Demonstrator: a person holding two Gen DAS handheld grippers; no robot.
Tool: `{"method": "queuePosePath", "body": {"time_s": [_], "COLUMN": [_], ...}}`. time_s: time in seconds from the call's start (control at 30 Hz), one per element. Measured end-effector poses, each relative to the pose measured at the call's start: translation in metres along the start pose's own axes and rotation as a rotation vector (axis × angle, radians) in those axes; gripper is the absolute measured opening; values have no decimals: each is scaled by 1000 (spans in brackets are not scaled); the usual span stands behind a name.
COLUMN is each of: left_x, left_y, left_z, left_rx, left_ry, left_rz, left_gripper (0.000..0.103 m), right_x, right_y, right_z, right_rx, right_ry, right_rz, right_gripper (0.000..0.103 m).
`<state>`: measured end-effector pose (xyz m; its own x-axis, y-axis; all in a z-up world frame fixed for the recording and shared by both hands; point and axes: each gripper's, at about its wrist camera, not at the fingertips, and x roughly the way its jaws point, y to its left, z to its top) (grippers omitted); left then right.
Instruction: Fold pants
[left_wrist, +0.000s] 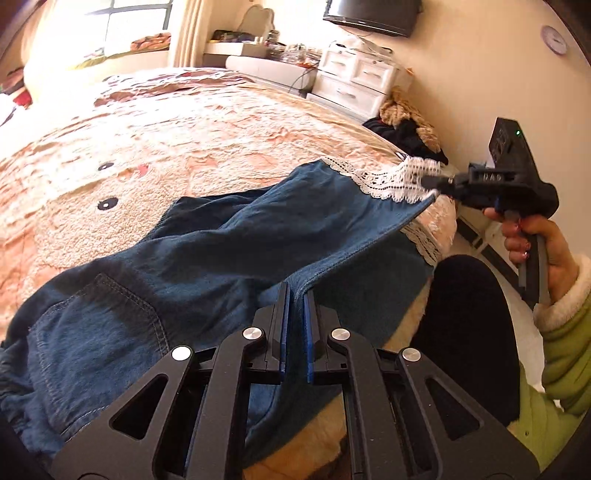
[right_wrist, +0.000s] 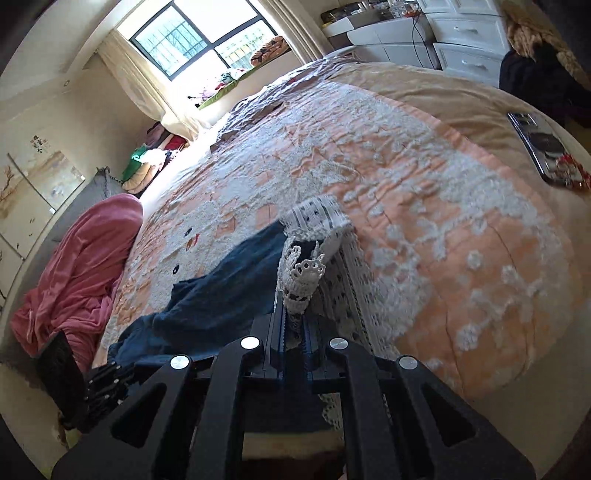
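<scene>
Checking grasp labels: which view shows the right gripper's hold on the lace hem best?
Right wrist: the right gripper is shut on the lace hem, seen close up. Left wrist shows that gripper from the side, small, pinching the hem of the pants.

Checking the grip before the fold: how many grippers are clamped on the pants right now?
2. The left gripper pinches the blue edge midway along the pants; the right gripper holds the white lace hem at the leg end.
</scene>
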<state>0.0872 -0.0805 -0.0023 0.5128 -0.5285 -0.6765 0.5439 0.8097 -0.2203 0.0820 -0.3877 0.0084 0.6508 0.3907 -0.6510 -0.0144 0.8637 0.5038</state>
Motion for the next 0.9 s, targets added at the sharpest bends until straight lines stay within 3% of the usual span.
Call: {"method": "queuePosePath", "body": {"time_s": [0.23,0.5,0.57,0.63,0.7,0.77,0.9], "left_x": [3,25,29,27,26,26,26], "left_y": [-16,-26,-26,-27,-27,-27,-29], "left_z": [-12,-35,-38,-39,-39,-40,-41], "left_rx": [56,124,125,135,133,136,147], "left_ry": [49,168,178,174,172,171,165], "left_rz": [-5,22,23,21,18,18,1], "left_gripper": [2,2,2,2,2,2,2], "right_x": [0,9,7,1,-9,-24,-34], "right_y": [-32,-51,-55,-55,-52,-49,-24], "right_z": [-33,-51,-54,-54,-53,-50,-40], "right_rx": [107,116,129,118,90,60,-57], "right_ry": [48,93,94,90,78,35,-22], "right_rz": [16,-6,-3,-12,-49,-92,-96], "right_gripper": [6,7,11,14,24,25,25]}}
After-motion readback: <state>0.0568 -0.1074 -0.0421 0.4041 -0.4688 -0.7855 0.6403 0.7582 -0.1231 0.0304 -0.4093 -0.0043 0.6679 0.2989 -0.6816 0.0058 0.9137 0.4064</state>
